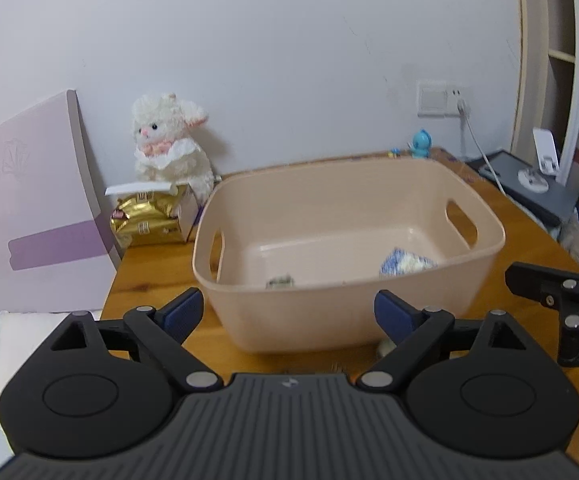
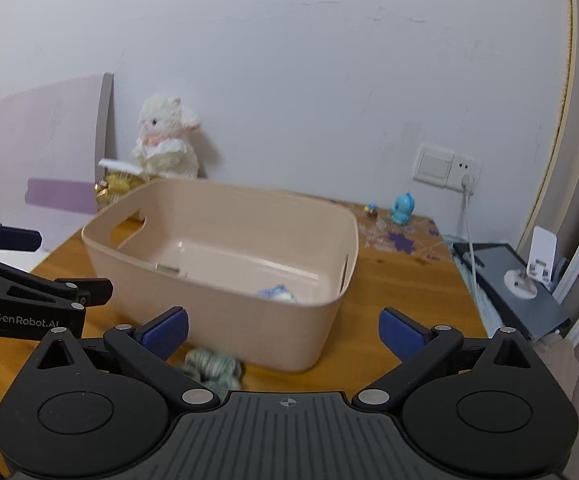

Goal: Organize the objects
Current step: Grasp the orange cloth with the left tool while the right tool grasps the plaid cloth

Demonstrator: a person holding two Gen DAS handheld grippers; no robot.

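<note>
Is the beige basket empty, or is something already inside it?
Not empty: the beige basket holds a blue-white bundle and a small greenish item.

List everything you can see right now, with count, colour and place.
basket: 1, beige, middle of table
blue-white bundle: 1, inside basket, right side
small grey item: 1, inside basket, left side
greenish cloth: 1, on table in front of basket
table: 1, brown wood
plush lamb: 1, white, back left by wall
gold packet: 1, below lamb
blue figurine: 1, back right
wall socket: 1, white, cable plugged in
left gripper: open, empty
right gripper: open, empty
</note>
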